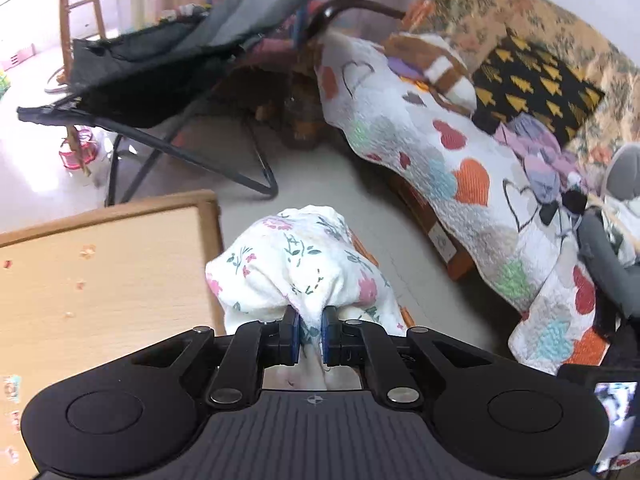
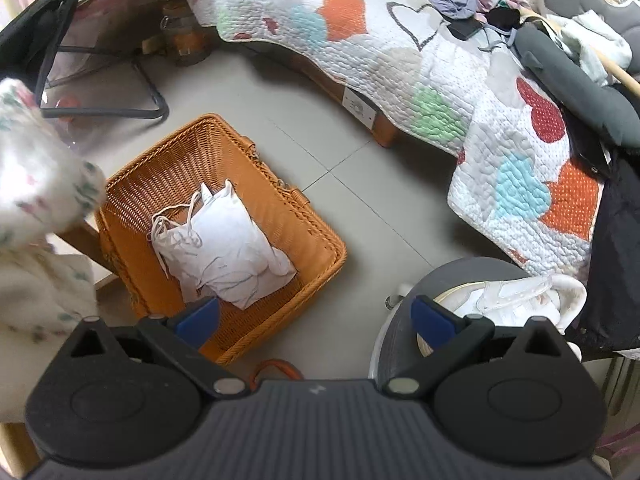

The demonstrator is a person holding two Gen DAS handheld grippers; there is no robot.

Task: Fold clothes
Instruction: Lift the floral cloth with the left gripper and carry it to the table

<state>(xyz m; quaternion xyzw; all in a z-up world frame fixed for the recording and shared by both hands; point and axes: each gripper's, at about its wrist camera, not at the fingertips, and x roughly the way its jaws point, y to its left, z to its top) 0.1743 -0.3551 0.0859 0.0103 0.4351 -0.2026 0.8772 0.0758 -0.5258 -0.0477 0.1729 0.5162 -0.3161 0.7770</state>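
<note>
Fabric fills the left gripper [image 1: 310, 334]: its jaws are pinched tight on a bunched white floral garment [image 1: 298, 264], which hangs in the air beside the right edge of a wooden table [image 1: 100, 280]. The right gripper [image 2: 316, 320] stands wide open and holds nothing, above the near corner of an orange wicker basket [image 2: 304, 236]. A white garment [image 2: 228, 248] lies crumpled inside the basket. A heart-patterned quilt [image 2: 400, 60] covers the bed on the far side.

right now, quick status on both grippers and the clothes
Left gripper shut on floral garment, lifted beside wooden table. Right gripper open, empty, above wicker basket holding white garment. Nothing blocking.
</note>
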